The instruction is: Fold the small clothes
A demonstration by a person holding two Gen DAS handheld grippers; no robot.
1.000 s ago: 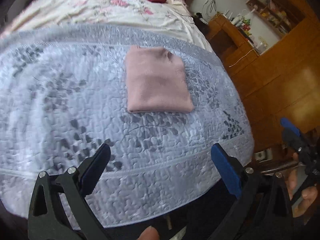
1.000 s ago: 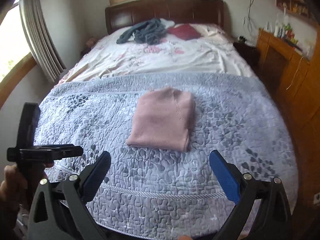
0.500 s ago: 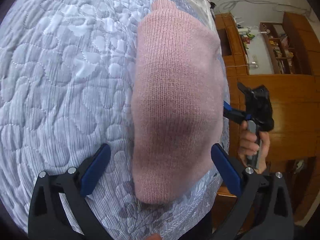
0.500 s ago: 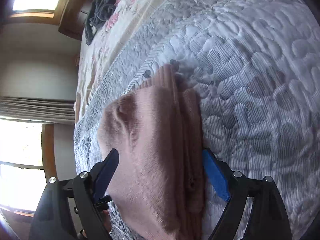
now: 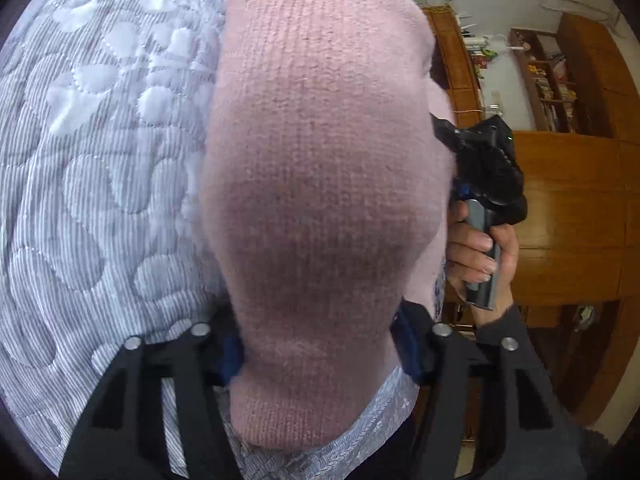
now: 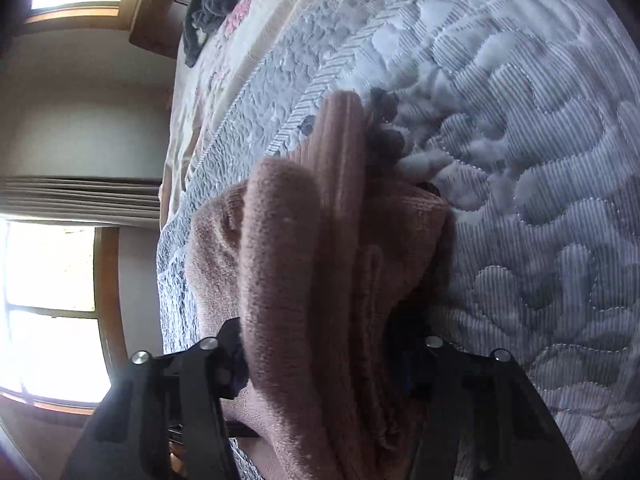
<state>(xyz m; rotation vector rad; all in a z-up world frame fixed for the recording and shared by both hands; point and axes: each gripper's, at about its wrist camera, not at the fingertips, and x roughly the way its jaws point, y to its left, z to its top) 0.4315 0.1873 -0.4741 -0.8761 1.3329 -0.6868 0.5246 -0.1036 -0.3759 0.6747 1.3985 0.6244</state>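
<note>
Folded pink sweater [image 5: 320,184] gripped at opposite edges by left gripper [image 5: 320,354] and right gripper [image 6: 320,350]; next, a level lift off the bed [image 5: 104,152].

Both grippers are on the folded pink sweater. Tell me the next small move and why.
Probably lift it together, level, off the quilt. The left gripper and right gripper each pinch an opposite edge of the folded pink sweater, which looks fully folded, so moving it aside seems next.
</note>
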